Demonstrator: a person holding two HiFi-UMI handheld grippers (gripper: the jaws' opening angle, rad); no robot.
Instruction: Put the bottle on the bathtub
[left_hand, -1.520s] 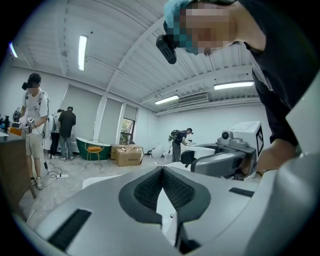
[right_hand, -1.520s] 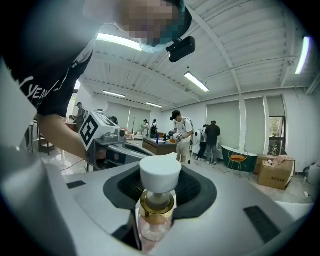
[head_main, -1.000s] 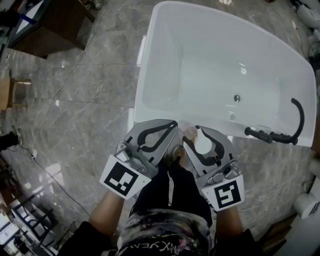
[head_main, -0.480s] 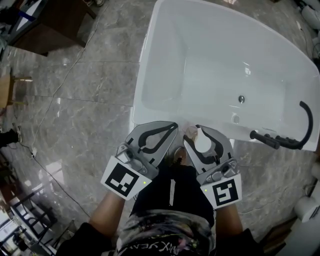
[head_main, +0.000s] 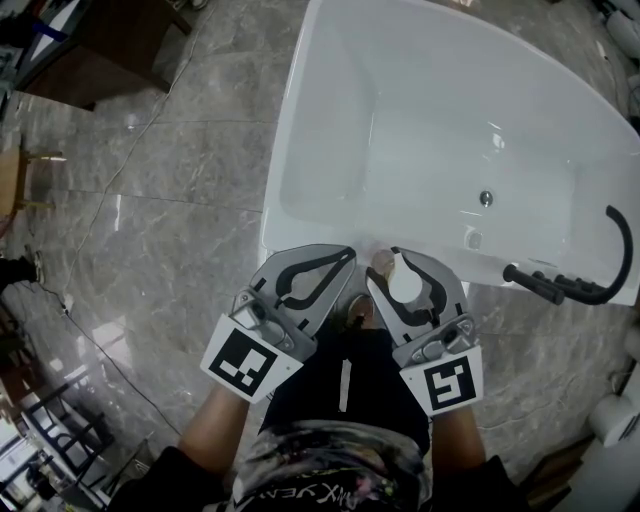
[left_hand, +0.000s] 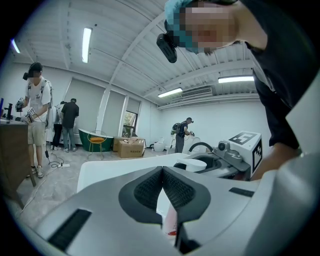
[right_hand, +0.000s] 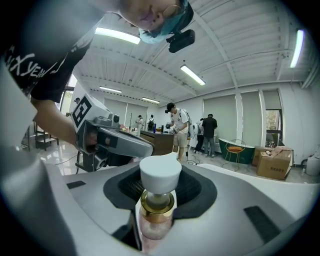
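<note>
The pump bottle (right_hand: 159, 199), with a white cap, a gold collar and a pinkish body, stands upright between the jaws of the right gripper (head_main: 408, 262), which are clenched on its neck just under the cap. In the head view it sits at 6 o'clock of the white bathtub (head_main: 300, 130), over the near rim; whether it touches the rim I cannot tell. At 9 o'clock of the bottle, just beside it, the left gripper (head_main: 347, 253) has its jaws pressed together with nothing between them. At 3 o'clock a black hand shower (head_main: 570, 288) lies on the tub's rim. Grey marble floor (head_main: 150, 200) surrounds the tub.
</note>
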